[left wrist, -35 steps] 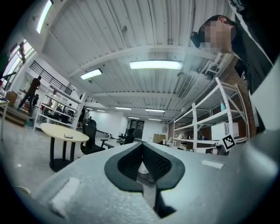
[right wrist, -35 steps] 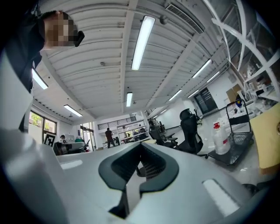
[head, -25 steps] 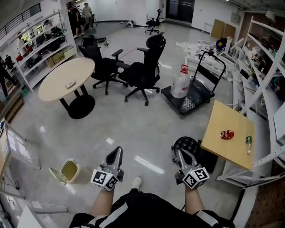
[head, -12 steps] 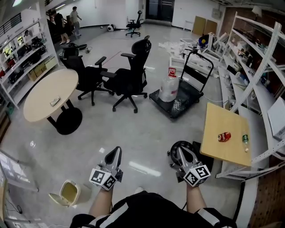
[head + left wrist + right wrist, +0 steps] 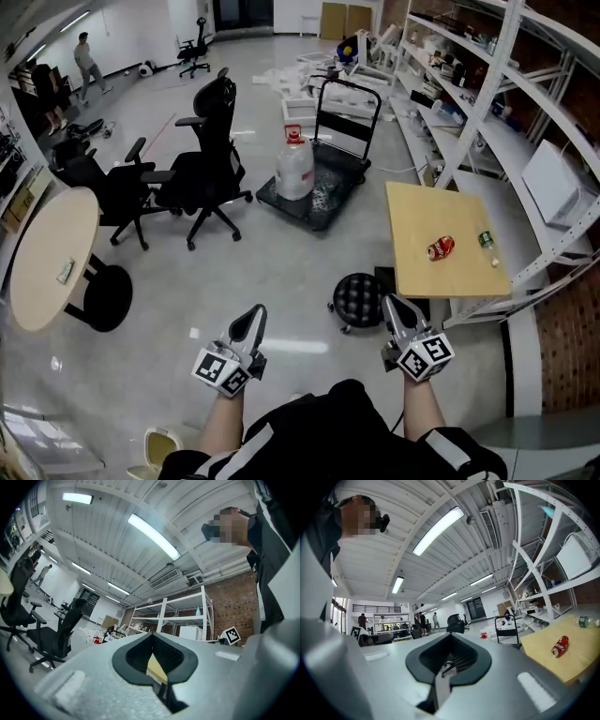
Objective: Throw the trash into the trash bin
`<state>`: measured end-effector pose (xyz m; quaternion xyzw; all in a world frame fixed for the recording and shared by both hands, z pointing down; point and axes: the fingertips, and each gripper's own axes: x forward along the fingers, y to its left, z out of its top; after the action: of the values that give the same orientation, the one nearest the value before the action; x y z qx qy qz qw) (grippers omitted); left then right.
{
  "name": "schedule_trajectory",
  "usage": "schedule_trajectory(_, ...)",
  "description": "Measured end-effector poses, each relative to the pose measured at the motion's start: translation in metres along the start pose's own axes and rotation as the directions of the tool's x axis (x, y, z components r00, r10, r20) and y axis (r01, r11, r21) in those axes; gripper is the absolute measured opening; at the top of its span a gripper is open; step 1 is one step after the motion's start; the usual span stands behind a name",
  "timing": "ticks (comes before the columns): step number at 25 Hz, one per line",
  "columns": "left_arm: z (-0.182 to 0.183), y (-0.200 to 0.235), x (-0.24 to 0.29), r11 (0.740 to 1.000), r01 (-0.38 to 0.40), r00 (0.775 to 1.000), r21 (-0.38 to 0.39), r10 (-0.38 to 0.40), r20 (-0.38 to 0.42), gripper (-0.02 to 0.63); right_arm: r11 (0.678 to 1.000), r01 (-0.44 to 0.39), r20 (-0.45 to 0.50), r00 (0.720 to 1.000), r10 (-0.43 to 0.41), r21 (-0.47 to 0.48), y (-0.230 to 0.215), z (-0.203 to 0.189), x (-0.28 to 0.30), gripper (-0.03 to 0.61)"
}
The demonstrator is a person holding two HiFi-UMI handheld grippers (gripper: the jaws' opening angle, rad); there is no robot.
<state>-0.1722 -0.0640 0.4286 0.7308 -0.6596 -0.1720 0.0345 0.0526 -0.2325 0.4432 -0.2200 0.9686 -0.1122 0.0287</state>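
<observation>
A crushed red can (image 5: pixel 441 247) and a small green bottle (image 5: pixel 486 241) lie on a square wooden table (image 5: pixel 422 272) by the right-hand shelving. The right gripper view shows the red can (image 5: pixel 560 646) and the green bottle (image 5: pixel 588 620) to the right of the jaws. My right gripper (image 5: pixel 394 306) is shut and empty, just short of the table's near corner. My left gripper (image 5: pixel 251 315) is also shut and empty, out over the bare floor. The small open trash bin (image 5: pixel 157 448) sits on the floor at the bottom left, behind my left arm.
A black round stool (image 5: pixel 359 298) stands between the grippers, beside the table. A cart with a water jug (image 5: pixel 294 167) is ahead, and two office chairs (image 5: pixel 202 178) are to its left. A round table (image 5: pixel 42 258) is at far left. White shelving (image 5: pixel 525 141) lines the right wall.
The view has swung to the right: the wooden table with the can now lies just ahead of my right gripper, and the trash bin has slid to the bottom left edge. Both grippers stay shut.
</observation>
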Motion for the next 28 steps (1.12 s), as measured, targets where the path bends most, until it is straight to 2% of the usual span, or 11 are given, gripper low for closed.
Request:
schedule_trajectory(4,-0.013,-0.002,0.036,0.998,0.057,0.998,-0.003,-0.057,-0.035,0.000,0.998,0.064,0.032,0.997,-0.064,0.003,-0.031,0.007,-0.002,0.006)
schedule_trajectory(11,-0.030,-0.009,0.104,0.999,0.042,0.999,0.021,-0.042,-0.034,0.000,0.994,0.110,0.006,0.994,-0.110,-0.017,-0.114,0.016,0.000,0.006)
schedule_trajectory(14,-0.043,-0.022,0.138,0.998,0.048,0.998,0.032,-0.047,-0.046,0.000,0.993,0.113,-0.003,0.994,-0.113,-0.039,-0.157,0.027,0.003,0.006)
schedule_trajectory(19,-0.058,-0.037,0.196,0.996,0.072,0.995,0.044,-0.068,-0.071,0.000,0.993,0.092,0.039,0.995,-0.090,-0.077,-0.212,0.046,0.023,0.006)
schedule_trajectory(23,-0.069,-0.053,0.247,0.995,0.086,0.995,0.055,-0.083,-0.055,0.000,0.991,0.074,0.032,0.997,-0.071,-0.109,-0.258,0.058,0.027,0.006)
schedule_trajectory(28,-0.096,-0.066,0.295,0.995,0.085,0.993,0.047,-0.081,-0.086,0.000,0.989,0.102,0.028,0.995,-0.099,-0.103,-0.302,0.066,0.010,0.006)
